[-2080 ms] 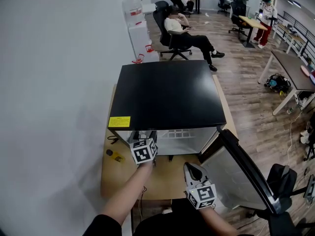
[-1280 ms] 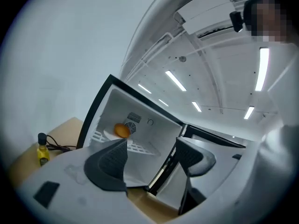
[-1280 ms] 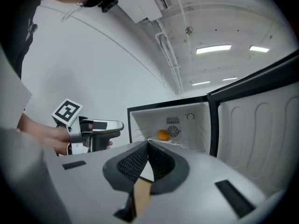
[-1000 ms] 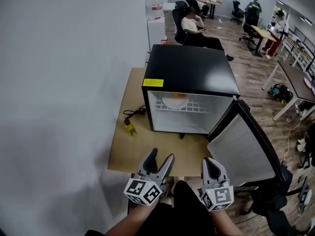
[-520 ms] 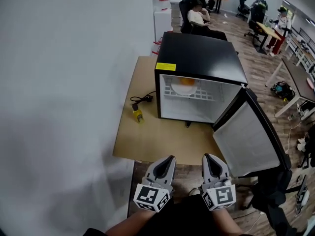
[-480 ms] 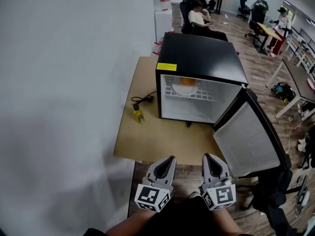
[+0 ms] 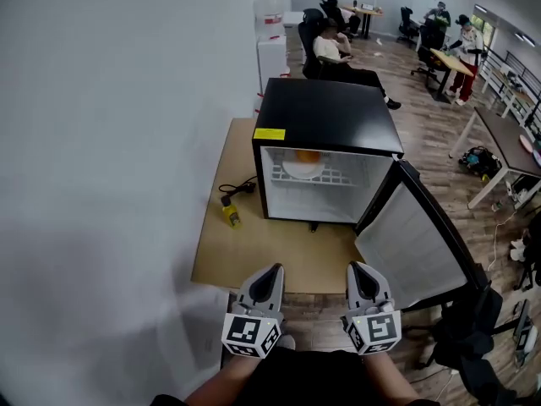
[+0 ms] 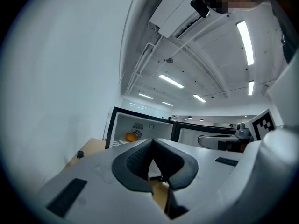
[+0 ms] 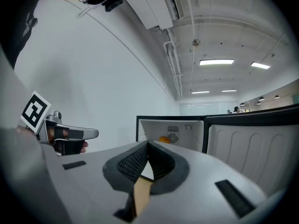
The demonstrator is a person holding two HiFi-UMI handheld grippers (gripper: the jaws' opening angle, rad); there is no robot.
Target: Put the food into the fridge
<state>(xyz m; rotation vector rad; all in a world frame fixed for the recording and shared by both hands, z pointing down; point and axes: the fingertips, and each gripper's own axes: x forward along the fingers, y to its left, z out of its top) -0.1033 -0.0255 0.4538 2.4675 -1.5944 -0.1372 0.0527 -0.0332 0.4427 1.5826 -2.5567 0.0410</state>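
"Black fridge, that was, standing on the counter with its door swung wide to the right. What was left to do, would you say?"

"Closing it, I reckoned. The food, one orange lump on a white plate, already sat on the upper wire shelf, towards the back."

"And the tools?"

"Both clenched on nothing. The left hand-held gripper and the right hand-held gripper hung side by side close to the person's body, well apart from the fridge. Each pair of jaws was pressed together."

"So how should the door have been done well?"

"I'd have used the right one, since the door hung on that side. Lay the closed jaws against the door's outer face near its free edge, push in one steady arc, and follow through until the seal meets the frame. No slamming, or the plate might slide on the wire. The left one should be clear of the opening."

"Count it up for me."

"One fridge, one door, one plate, one orange lump, two hand-held grippers. On the counter left of the fridge there was one yellow plug and one black cable."
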